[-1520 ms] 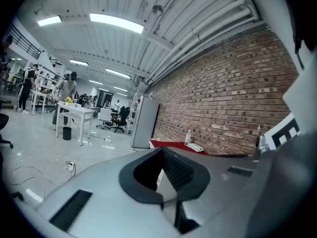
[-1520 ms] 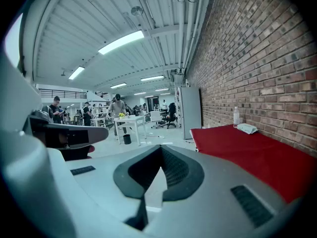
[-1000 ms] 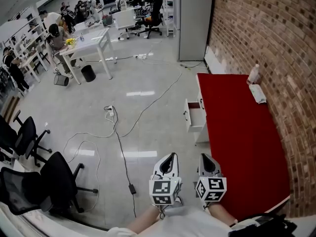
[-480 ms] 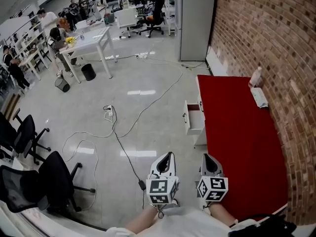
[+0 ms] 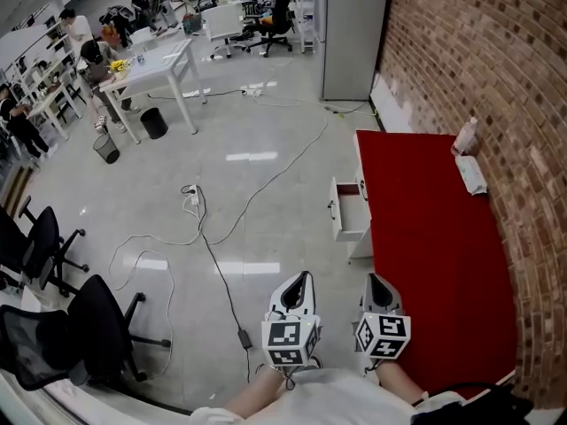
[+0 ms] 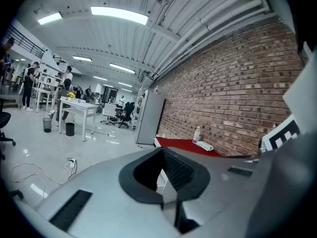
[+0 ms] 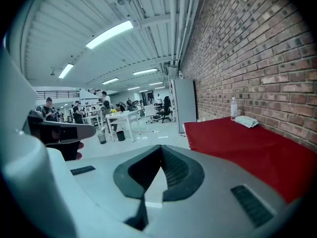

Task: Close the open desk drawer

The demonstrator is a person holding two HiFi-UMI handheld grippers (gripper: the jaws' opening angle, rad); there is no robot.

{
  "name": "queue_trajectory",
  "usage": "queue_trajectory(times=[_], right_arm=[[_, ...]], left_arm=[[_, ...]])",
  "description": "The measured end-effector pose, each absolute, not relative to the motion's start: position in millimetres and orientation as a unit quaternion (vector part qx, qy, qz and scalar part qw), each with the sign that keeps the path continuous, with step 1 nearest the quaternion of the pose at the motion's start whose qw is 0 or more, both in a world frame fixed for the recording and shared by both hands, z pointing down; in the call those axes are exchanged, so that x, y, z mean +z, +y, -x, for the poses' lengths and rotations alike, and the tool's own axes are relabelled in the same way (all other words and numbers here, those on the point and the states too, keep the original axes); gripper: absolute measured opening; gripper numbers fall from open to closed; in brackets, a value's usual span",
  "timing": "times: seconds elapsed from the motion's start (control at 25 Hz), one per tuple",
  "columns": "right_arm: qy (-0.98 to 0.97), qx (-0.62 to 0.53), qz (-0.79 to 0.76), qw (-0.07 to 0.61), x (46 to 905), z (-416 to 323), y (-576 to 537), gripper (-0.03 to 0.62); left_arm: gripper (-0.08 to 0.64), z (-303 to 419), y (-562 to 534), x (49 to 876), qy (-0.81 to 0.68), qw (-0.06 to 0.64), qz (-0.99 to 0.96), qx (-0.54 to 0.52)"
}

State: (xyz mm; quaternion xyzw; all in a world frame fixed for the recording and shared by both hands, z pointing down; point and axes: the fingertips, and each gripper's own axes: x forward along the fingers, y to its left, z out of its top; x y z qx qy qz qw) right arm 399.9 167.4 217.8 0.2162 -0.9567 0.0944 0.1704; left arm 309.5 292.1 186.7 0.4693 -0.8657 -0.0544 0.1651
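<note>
The drawer stood pulled out from the red bench's floor-side edge, well ahead of me. My left hand-held gripper and right hand-held gripper were both closed on nothing, well apart from it. I judged an off-centre or hard shove could jam it askew or topple the bottle.

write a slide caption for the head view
Open drawer ahead in the red desk by the brick wall; left gripper and right gripper side by side, well short of it.
</note>
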Motion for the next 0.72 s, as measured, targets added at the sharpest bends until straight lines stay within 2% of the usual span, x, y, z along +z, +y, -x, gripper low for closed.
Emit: queue_trajectory(times=[0.72], right_arm=[[-0.946,0.107,-0.251,0.173,220,-244,144,-0.002]], left_arm=[[0.008,-148,271,182,-0.855,0.161,-0.491,-0.046]])
